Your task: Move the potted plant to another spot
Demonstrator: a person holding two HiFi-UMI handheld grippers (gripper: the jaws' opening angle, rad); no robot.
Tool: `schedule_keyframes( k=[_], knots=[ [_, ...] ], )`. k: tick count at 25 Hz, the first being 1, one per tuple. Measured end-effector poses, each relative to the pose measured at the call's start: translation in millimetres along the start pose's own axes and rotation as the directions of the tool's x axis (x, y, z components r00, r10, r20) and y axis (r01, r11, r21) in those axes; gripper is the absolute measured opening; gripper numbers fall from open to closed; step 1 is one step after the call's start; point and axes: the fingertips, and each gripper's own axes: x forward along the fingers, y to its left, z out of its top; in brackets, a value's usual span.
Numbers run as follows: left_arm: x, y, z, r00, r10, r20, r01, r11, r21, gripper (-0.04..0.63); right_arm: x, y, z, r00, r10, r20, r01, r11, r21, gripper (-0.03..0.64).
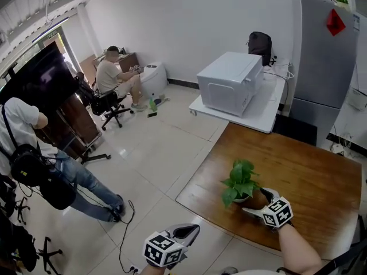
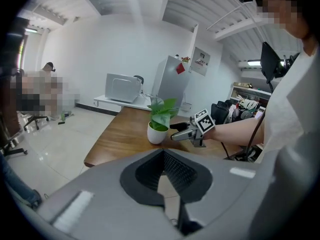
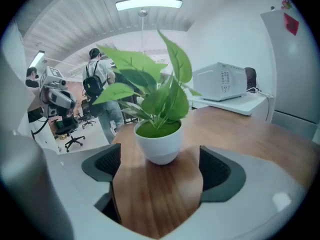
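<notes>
The potted plant (image 1: 239, 182) is a small green leafy plant in a white pot (image 3: 160, 141); it stands upright near the front left edge of the brown wooden table (image 1: 304, 165). My right gripper (image 1: 256, 201) is just right of the pot. It is open, one pad on either side of the pot's near face, and neither pad touches it. My left gripper (image 1: 192, 230) hangs off the table's near edge above the floor. Its tips meet, so it is shut on nothing. In the left gripper view the plant (image 2: 161, 115) and the right gripper (image 2: 175, 132) show ahead.
A white table (image 1: 269, 110) with a microwave (image 1: 229, 82) adjoins the far end, next to a grey fridge (image 1: 324, 62). A person with a backpack (image 1: 34, 153) stands on the tiled floor at left. Another person (image 1: 112, 76) sits farther back, with office chairs around.
</notes>
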Motion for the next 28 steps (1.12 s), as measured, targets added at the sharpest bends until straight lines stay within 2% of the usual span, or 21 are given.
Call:
schedule_keyframes(
  k=[3, 5, 7, 10, 12, 13, 17, 22, 25, 28],
  knots=[
    [16, -18, 18, 0.998, -0.062, 0.021, 0.061, 0.998, 0.033, -0.003, -45, 2, 21, 0.996, -0.02, 0.09, 0.018, 1.0, 0.023, 0.445],
    [24, -35, 33, 0.994, -0.104, 0.033, 0.102, 0.993, 0.064, -0.003, -79, 9, 41, 0.985, -0.018, 0.172, 0.009, 0.999, 0.052, 0.357],
    [32, -54, 50, 0.987, -0.152, 0.05, 0.147, 0.984, 0.096, -0.003, -113, 18, 60, 0.972, -0.031, 0.234, 0.018, 0.998, 0.06, 0.31],
    [47, -83, 72, 0.969, -0.239, 0.066, 0.227, 0.963, 0.149, -0.003, -159, 31, 81, 0.949, -0.055, 0.309, 0.042, 0.998, 0.049, 0.222],
    [54, -102, 82, 0.954, -0.292, 0.07, 0.277, 0.945, 0.175, -0.003, -183, 44, 93, 0.933, -0.054, 0.356, 0.043, 0.998, 0.037, 0.117],
    [57, -111, 87, 0.946, -0.316, 0.075, 0.298, 0.937, 0.184, -0.003, -193, 50, 97, 0.928, -0.054, 0.369, 0.048, 0.998, 0.027, 0.091],
    [63, -148, 96, 0.911, -0.401, 0.098, 0.37, 0.898, 0.236, -0.003, -221, 72, 96, 0.923, -0.074, 0.378, 0.077, 0.997, 0.007, 0.005],
    [69, -188, 99, 0.855, -0.506, 0.115, 0.457, 0.838, 0.297, -0.003, -244, 90, 78, 0.928, -0.123, 0.352, 0.115, 0.992, 0.044, 0.005],
    [71, -205, 94, 0.834, -0.542, 0.102, 0.49, 0.813, 0.313, -0.003, -253, 97, 57, 0.941, -0.165, 0.294, 0.15, 0.986, 0.075, 0.004],
    [73, -217, 84, 0.823, -0.563, 0.081, 0.514, 0.796, 0.319, -0.003, -256, 107, 34, 0.961, -0.19, 0.199, 0.183, 0.982, 0.05, 0.003]
  ],
)
